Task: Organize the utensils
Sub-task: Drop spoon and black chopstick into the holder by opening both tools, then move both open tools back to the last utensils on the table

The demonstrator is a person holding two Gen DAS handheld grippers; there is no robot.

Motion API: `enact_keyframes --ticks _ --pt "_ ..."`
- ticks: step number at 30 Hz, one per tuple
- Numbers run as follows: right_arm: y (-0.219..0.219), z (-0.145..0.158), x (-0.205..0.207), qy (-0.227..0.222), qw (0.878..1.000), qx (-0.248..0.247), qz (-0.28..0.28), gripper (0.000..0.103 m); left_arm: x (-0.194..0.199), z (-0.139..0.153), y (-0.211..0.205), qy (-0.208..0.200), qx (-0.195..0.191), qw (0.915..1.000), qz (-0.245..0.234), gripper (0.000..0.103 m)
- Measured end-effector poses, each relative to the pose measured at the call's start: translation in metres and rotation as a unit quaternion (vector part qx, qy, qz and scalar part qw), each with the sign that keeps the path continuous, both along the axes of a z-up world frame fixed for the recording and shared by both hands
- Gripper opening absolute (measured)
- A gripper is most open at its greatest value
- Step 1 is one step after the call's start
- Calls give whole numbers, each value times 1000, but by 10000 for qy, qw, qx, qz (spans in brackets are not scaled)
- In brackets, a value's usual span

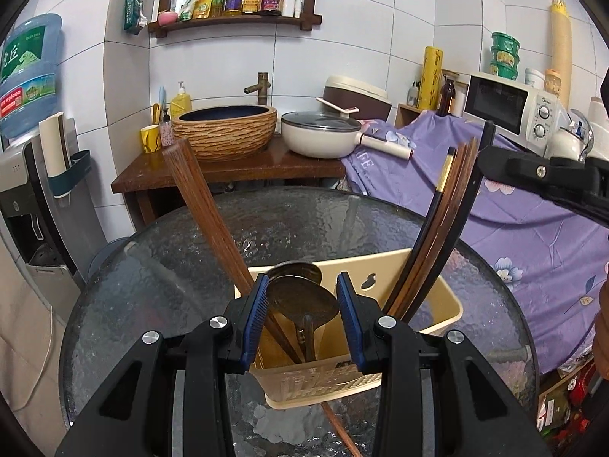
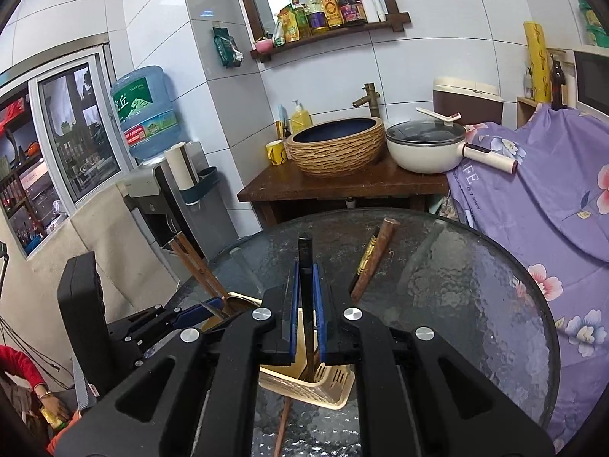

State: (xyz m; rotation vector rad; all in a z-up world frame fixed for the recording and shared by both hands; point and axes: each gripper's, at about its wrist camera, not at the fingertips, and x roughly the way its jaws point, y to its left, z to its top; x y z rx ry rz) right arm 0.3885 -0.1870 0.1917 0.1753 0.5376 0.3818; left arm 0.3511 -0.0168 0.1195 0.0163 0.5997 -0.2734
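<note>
The right tool [image 2: 306, 304] is clamped on a black chopstick [image 2: 305, 266], its blue pads pressed to either flank of the stick, which stands nearly upright with its long axis running straight ahead of the tool and down into the cream utensil holder [image 2: 323, 384] directly below the fingertips. That is the relation the next move seems to turn on: the stick's lower end is already inside the right-hand compartment, so I judge that it wants only a release or a short push down. The left tool [image 1: 300, 304] is spread wide, holding nothing, with the bowl of a metal spoon [image 1: 300, 297] lying between its pads but not gripped; whether the pads touch it I cannot tell. Seen from the left tool, the holder [image 1: 449, 304] sits right under and just beyond the fingertips, on the round glass table [image 1: 152, 285]. Its left compartment holds the spoons, bowls upward, and a pair of brown chopsticks [image 1: 201, 198] leaning away to the left; its right compartment holds a bundle of dark chopsticks [image 1: 430, 240] leaning right, one with a gold band. One more brown chopstick [image 2: 283, 426] lies flat on the table, partly under the holder's near end and close beneath both tools; it looks to be the piece left to collect, and the empty left tool is free to take it.
</note>
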Motion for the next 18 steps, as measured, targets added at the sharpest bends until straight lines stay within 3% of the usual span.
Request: enact_keyframes --ticks 7,10,14,18 --pt "-4 -6 1 18 10000 -52 -60 8 -1 -6 -2 -10 42 10000 -48 38" --pt "-5 -9 -2 -12 9999 -118 -108 10 -7 -1 -1 -111 18 9999 -35 61" --pt "-8 -8 -11 -150 9996 -98 -216 45 -27 8 3 -397 40 9992 -2 71" --pt "-14 -12 -32 -311 9984 -189 -433 46 -55 9 7 -621 57 9980 39 82"
